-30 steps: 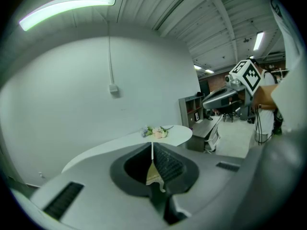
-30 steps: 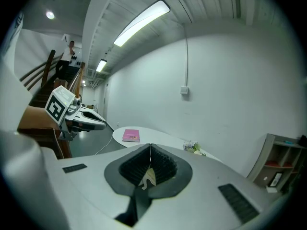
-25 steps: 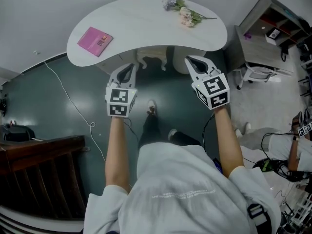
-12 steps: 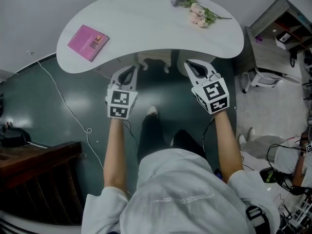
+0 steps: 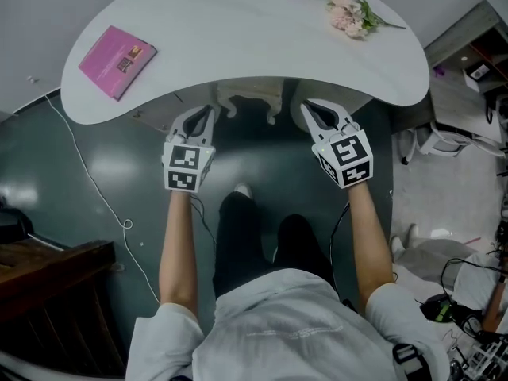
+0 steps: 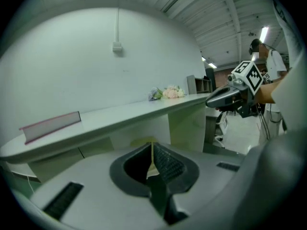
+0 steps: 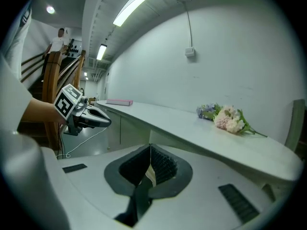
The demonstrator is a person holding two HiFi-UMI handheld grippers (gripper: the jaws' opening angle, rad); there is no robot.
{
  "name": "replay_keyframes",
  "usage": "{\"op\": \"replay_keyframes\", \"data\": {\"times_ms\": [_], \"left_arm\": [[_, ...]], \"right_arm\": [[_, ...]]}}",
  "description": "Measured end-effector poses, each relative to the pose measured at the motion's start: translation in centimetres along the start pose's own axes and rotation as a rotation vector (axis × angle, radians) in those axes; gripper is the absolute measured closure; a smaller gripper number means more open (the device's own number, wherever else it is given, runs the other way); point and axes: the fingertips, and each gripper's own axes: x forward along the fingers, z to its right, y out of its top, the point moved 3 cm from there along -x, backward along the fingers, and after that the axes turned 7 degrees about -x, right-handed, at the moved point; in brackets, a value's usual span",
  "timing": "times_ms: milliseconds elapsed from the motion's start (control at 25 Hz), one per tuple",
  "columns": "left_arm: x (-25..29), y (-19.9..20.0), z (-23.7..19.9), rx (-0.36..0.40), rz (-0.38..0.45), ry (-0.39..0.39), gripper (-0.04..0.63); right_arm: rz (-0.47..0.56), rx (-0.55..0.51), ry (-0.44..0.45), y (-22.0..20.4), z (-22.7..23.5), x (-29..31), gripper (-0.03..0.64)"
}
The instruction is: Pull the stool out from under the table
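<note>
The white curved table (image 5: 238,38) fills the top of the head view. Under its front edge, between the grippers, part of the cream stool (image 5: 248,100) with carved legs shows; the rest is hidden by the tabletop. My left gripper (image 5: 208,111) hangs shut and empty just left of the stool, in front of the table's edge. My right gripper (image 5: 309,106) is likewise shut and empty just right of it. In the left gripper view the jaws (image 6: 152,147) meet below the tabletop (image 6: 120,119). In the right gripper view the jaws (image 7: 150,153) are also pressed together.
A pink book (image 5: 117,60) lies on the table's left, a flower bunch (image 5: 349,10) on its right. A white cable (image 5: 87,189) trails over the dark green floor. A wooden stair rail (image 5: 48,268) stands at left, a shelf unit (image 5: 476,62) and chair base (image 5: 444,141) at right.
Both grippers have sunk in front of the table's edge, and the table now looms larger and nearer in the head view. The jaws stayed shut.
</note>
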Motion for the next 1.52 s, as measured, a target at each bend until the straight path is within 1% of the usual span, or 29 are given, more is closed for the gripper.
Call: {"op": "replay_keyframes", "data": {"times_ms": [160,280,360,520,560,600,640,800,920,1040,1120,1200,1320,1440,1520], "left_arm": [[4.0,-4.4,-1.7,0.015,0.014,0.021,0.577],[6.9,-7.4,-2.5,0.041,0.028,0.029,0.577],[8.8,-9.6,-3.1,0.029,0.043,0.037,0.577],[12.8,-13.7,-4.0,-0.026,0.075,0.051,0.575],[13.7,-14.6,-4.1,-0.037,0.078,0.05,0.559],[14.6,-15.6,-4.1,-0.045,0.074,0.045,0.486],[15.4,-16.6,-4.1,-0.052,0.066,0.038,0.455],[18.4,-20.4,-4.8,-0.076,0.039,0.027,0.434],[20.6,-22.8,-5.4,-0.109,0.027,0.016,0.391],[22.5,-24.6,-6.2,-0.126,0.007,0.012,0.347],[23.7,-25.6,-6.7,-0.136,-0.006,0.011,0.337],[24.8,-26.3,-7.0,-0.137,-0.02,0.012,0.33],[25.9,-27.0,-7.3,-0.117,-0.044,0.026,0.325],[27.4,-27.8,-7.5,-0.075,-0.085,0.047,0.325],[28.6,-28.6,-8.1,-0.064,-0.125,0.074,0.322]], "right_arm": [[0.012,-0.007,-0.007,-5.1,0.1,4.0,0.601],[0.036,0.017,-0.024,-8.7,0.5,7.0,0.6],[0.05,0.034,-0.03,-11.1,0.5,9.0,0.6],[0.061,0.04,-0.046,-15.8,0.4,12.2,0.598],[0.062,0.048,-0.045,-16.9,0.3,12.9,0.593],[0.061,0.06,-0.039,-18.0,0.2,13.6,0.556],[0.057,0.072,-0.031,-19.1,0.0,14.4,0.499],[0.027,0.092,-0.017,-22.7,-0.5,17.6,0.421],[0.005,0.112,-0.033,-25.2,-0.6,19.5,0.343],[-0.032,0.114,-0.013,-27.4,-1.1,21.5,0.323],[-0.06,0.113,0.006,-28.6,-1.5,22.9,0.321],[-0.08,0.117,0.007,-29.5,-1.7,24.1,0.319],[-0.109,0.111,0.0,-30.2,-1.9,25.7,0.316],[-0.14,0.095,-0.004,-30.9,-1.9,26.9,0.316],[-0.152,0.138,0.004,-31.7,-1.6,27.7,0.316]]}}
